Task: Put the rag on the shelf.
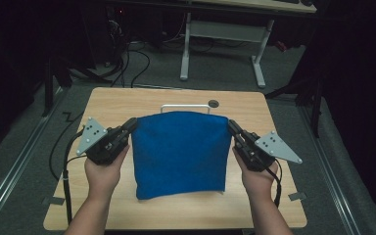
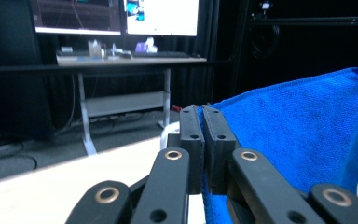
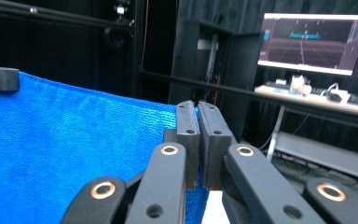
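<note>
Blue cloth [image 1: 178, 154] — terry-like, fine looped pile, matte, deep royal blue — hangs as a near-square sheet in the centre of the high view. Its top edge is stretched fairly straight between the two tools; the lower edge rounds off at the bottom-left corner and reaches the desk [image 1: 127, 100] surface in the lower middle of the frame.

Left tool [image 1: 133, 125]: black, angular linkage body with a grey three-cornered plate on top, held in the person's left hand [image 1: 103, 174] at centre-left. Its jaws are clamped tight on the cloth's upper-left corner. In the left gripper view the two flat black pads [image 2: 192, 140] stand almost together with only a thin blue edge pinched between them; the cloth [image 2: 298, 126] fans out toward the right of that frame.

Right tool [image 1: 233, 128]: same build, in the right hand [image 1: 258, 178] at centre-right, jaws closed on the upper-right corner. In the right gripper view the cloth [image 3: 70, 144] spreads to the left, weave clearly visible, with a sliver caught between the pads [image 3: 186, 140].

Desk: pale wood-grain laminate top, rounded corners. Behind the cloth's top edge — a white metal handle-shaped loop [image 1: 185, 106] and a dark round grommet [image 1: 213, 103], both upper centre. A second desk with white legs [image 1: 258, 63] stands on the grey floor at the top of the frame.
</note>
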`<state>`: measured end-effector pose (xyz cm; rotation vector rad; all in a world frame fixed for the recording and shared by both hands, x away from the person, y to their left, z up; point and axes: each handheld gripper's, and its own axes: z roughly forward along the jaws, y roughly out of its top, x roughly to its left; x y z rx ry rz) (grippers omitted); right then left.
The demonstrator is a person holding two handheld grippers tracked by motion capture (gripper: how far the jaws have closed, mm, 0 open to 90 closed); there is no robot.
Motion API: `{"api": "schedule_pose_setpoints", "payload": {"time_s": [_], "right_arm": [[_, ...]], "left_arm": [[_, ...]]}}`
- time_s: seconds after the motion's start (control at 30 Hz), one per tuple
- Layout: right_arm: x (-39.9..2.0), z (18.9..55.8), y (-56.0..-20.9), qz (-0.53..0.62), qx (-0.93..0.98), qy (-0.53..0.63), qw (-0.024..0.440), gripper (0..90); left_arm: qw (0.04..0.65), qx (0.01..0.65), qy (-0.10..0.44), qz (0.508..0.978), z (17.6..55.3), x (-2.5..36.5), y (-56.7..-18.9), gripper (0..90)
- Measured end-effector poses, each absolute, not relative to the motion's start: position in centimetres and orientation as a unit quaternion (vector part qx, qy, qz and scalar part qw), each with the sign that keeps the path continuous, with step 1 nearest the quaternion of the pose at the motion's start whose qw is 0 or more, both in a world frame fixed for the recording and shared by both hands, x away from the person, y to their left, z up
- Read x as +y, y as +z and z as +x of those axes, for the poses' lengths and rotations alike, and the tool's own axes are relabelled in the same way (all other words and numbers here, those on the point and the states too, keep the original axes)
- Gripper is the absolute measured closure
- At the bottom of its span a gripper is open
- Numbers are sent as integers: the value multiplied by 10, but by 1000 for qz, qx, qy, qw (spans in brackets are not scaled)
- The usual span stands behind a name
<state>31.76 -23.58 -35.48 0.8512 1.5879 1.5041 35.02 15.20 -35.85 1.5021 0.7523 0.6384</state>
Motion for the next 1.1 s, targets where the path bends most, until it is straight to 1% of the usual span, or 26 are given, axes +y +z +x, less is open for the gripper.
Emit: {"api": "schedule_pose_setpoints", "payload": {"time_s": [0.1, 0.27, 0.53, 0.6, 0.77, 1.1], "right_arm": [[-236, 322, -343, 330, 620, 593, 394, 886], [-237, 330, -330, 330, 614, 596, 398, 886], [-241, 343, -324, 338, 612, 593, 399, 886], [-243, 347, -324, 343, 612, 592, 396, 886], [-247, 360, -325, 354, 619, 584, 388, 886], [-246, 384, -317, 361, 620, 581, 384, 886]], "left_arm": [[626, 318, 289, 650, 357, 151, -341, 879], [628, 317, 294, 648, 368, 151, -328, 880], [626, 325, 283, 650, 387, 150, -329, 880], [619, 324, 289, 654, 391, 150, -330, 880], [608, 327, 281, 667, 408, 149, -332, 880], [593, 332, 290, 674, 439, 148, -327, 880]]}}
